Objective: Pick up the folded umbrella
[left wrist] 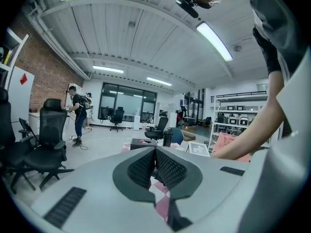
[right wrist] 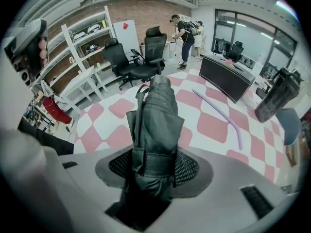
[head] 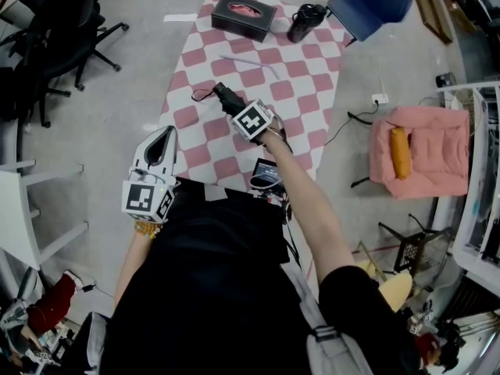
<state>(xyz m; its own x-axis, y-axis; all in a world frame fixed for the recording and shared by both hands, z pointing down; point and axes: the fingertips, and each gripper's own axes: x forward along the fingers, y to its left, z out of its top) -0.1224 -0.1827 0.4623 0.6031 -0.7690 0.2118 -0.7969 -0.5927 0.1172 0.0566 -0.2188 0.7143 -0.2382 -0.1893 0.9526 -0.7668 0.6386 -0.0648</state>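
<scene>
Over pink-checked mat (head: 312,69), folded umbrella (right wrist: 155,120) tight in grip of rt hand-held gripper (right wrist: 154,165), tip out front.

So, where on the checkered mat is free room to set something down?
Free: the mat's right side nearer than the bottle, and the left strip nearer than the tissue box. Crowded: the middle, with the purple stick and the umbrella in the right claw.

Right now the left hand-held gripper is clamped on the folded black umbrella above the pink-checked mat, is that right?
No, the side is wrong: the right hand-held gripper is clamped on the folded black umbrella above the pink-checked mat, as the right gripper view shows.
</scene>
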